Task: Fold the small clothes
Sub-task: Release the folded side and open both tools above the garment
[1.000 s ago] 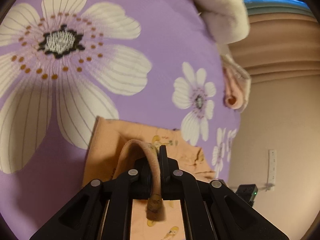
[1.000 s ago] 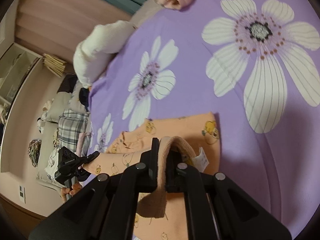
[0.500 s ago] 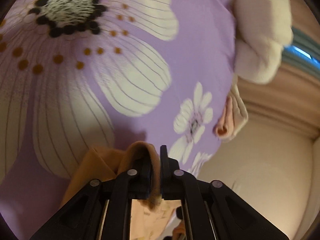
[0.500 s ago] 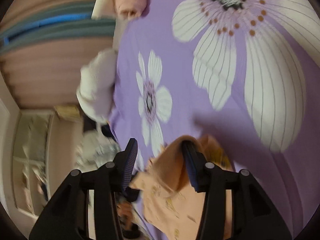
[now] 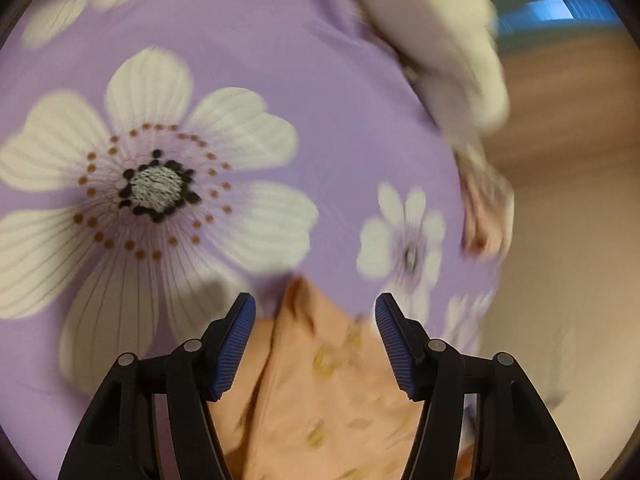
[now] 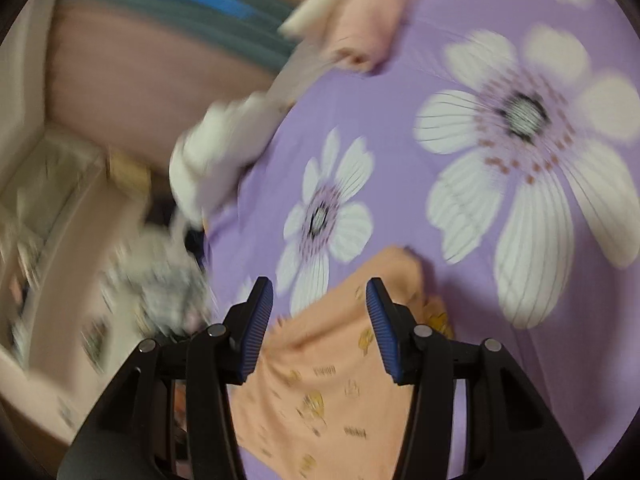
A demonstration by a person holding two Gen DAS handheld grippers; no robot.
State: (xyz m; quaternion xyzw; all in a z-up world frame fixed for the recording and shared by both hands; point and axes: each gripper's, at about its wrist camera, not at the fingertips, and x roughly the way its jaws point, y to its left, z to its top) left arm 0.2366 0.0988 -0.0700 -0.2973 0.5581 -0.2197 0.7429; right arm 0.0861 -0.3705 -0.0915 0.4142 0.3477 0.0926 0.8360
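A small orange garment [image 5: 328, 380] with yellow cartoon prints lies on the purple flowered bedsheet [image 5: 340, 120]. My left gripper [image 5: 314, 300] hovers just above it. Its jaws are opening, and the cloth lies loose below them, clear of the blue pads. In the right wrist view the same orange garment [image 6: 332, 380] is spread under my right gripper [image 6: 319, 282]. This gripper stands open above the cloth, with its pads off the fabric. Both views are blurred by motion.
A white fluffy garment [image 5: 452, 52] and a rolled pink one [image 5: 484, 216] lie near the bed's far edge; both, white [image 6: 224, 148] and pink [image 6: 360, 28], also show in the right wrist view. Beyond the bed's edge is a heap of checked clothes [image 6: 160, 280].
Both grippers were shut on folds of the orange garment. Both have let go and lifted off the cloth, the right one first, and the garment now lies on the sheet.
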